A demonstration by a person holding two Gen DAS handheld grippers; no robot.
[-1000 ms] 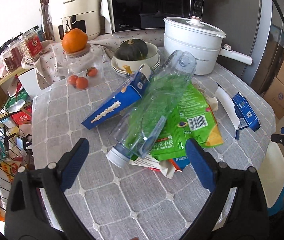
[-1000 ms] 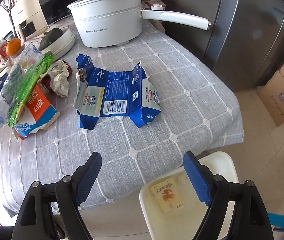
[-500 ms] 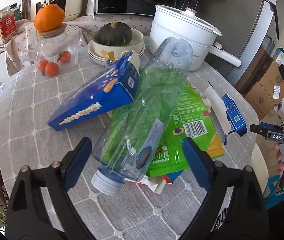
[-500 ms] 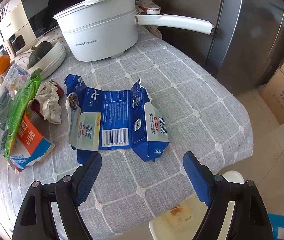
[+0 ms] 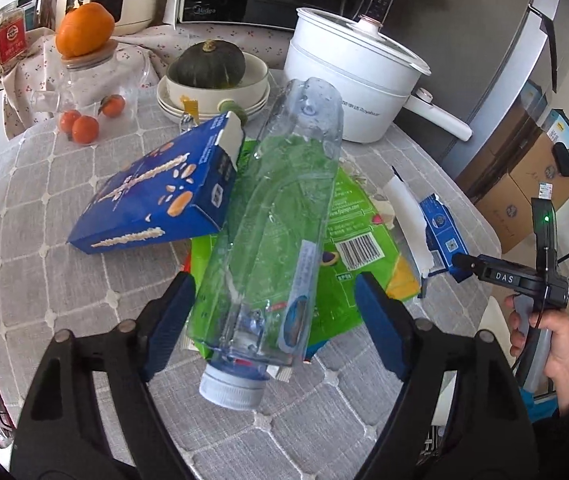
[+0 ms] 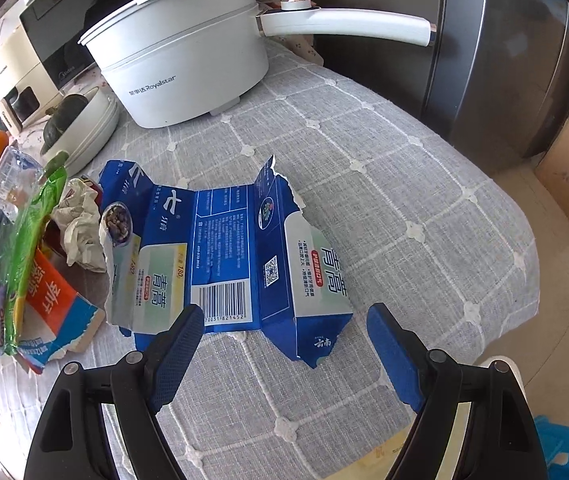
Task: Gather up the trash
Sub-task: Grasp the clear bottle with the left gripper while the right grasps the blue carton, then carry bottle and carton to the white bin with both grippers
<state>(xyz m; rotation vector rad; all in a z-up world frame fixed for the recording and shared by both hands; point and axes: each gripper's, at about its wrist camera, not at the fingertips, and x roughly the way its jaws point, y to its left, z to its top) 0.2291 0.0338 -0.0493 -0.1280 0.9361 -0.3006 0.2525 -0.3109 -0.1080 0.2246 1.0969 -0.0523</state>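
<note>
Between the spread blue pads of the left tool [image 5: 274, 320] lies the clear, crushed plastic bottle with a white cap [image 5: 280, 232], cap end nearest the camera, resting on a green snack wrapper [image 5: 358, 236] and leaning against a blue cardboard box [image 5: 156, 204]. Its left pad sits just beside the bottle wall; the right pad stands apart. Nothing is gripped.

Step in hand, as judged: approach for the first pick. The next move calls for closing on the bottle's body above the cap, lightly, since thin plastic will buckle and may slip.

The right tool [image 6: 280, 354] is likewise open and empty, hovering at the near edge of a flattened, torn blue carton [image 6: 224, 260] on the grey checked bench [image 6: 404, 184]. A white electric pot [image 6: 188, 64] stands behind.
</note>
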